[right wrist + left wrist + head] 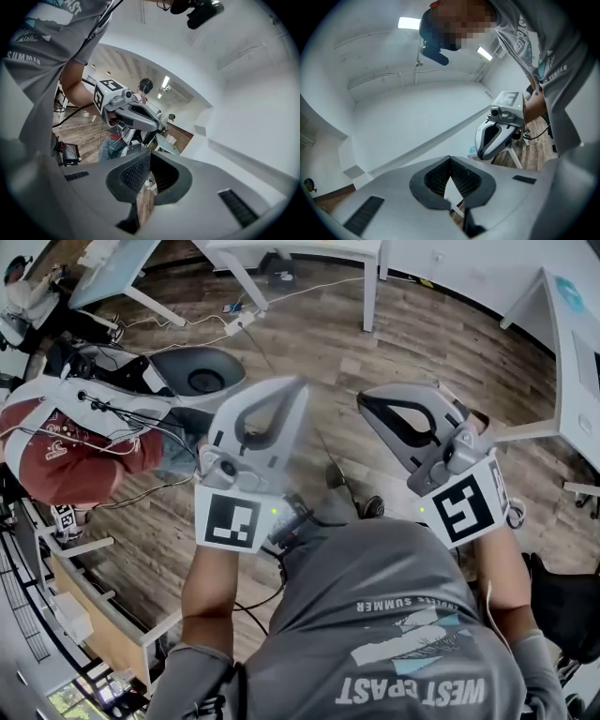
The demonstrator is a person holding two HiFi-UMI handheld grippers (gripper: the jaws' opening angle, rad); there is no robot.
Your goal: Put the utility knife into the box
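We hold the left gripper (450,159) and the right gripper (149,155) side by side above the wooden floor (412,334), each with its jaws pressed together on nothing. We cannot tell where the utility knife or the box lies relative to them, since no view shows either.

Noted smooth matt grey plastic on left gripper (450,158) and right gripper (149,154), rough ribbed black pads (133,173), wood-grain floor (412,334) of planks, soft grey cloth shirt (394,615).
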